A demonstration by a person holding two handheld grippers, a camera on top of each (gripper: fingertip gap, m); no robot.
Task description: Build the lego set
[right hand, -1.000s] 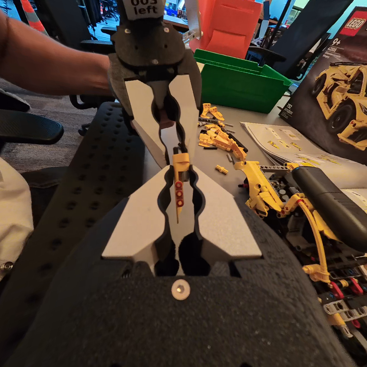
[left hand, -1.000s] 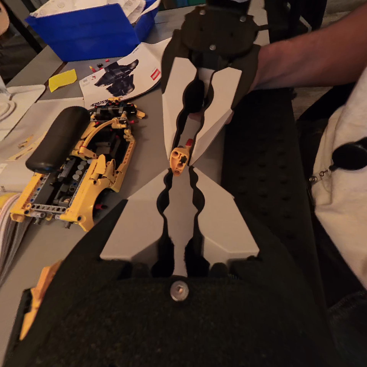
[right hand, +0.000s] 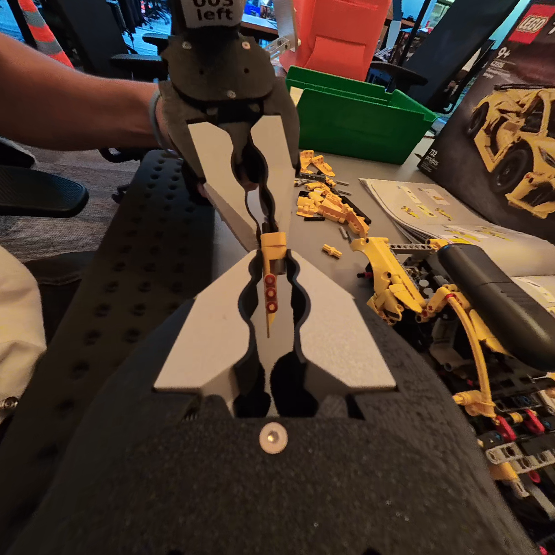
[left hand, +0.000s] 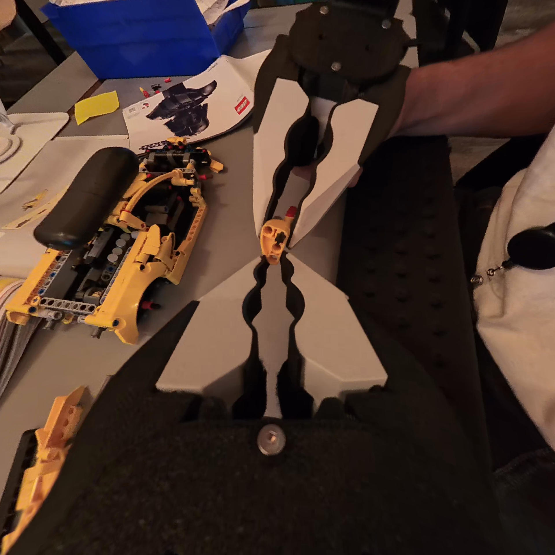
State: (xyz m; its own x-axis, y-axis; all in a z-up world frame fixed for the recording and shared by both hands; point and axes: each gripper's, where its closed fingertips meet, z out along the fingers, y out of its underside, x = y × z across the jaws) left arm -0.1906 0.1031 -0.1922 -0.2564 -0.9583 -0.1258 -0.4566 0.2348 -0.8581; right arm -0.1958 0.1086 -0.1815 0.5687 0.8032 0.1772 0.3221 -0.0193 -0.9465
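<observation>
**Joining two small pieces in mid-air**

Your left tongs (left hand: 272,260) and right tongs (right hand: 271,255) meet tip to tip above the worktop (left hand: 231,168), both clenched on the small yellow sub-assembly (right hand: 271,261). Press squarely, then carry it to the yellow car chassis (left hand: 120,240) nearby.

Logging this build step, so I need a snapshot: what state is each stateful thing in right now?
Left hand-held gripper: shut on the small yellow piece.
Right hand-held gripper: shut on the same piece, fingertip to fingertip with the left.
Yellow car model: partly built, insides exposed, resting on the table.
Instruction booklet: open.
Green bin: open-topped; contents hidden.
Loose yellow parts: unassembled, piled on the table.
</observation>
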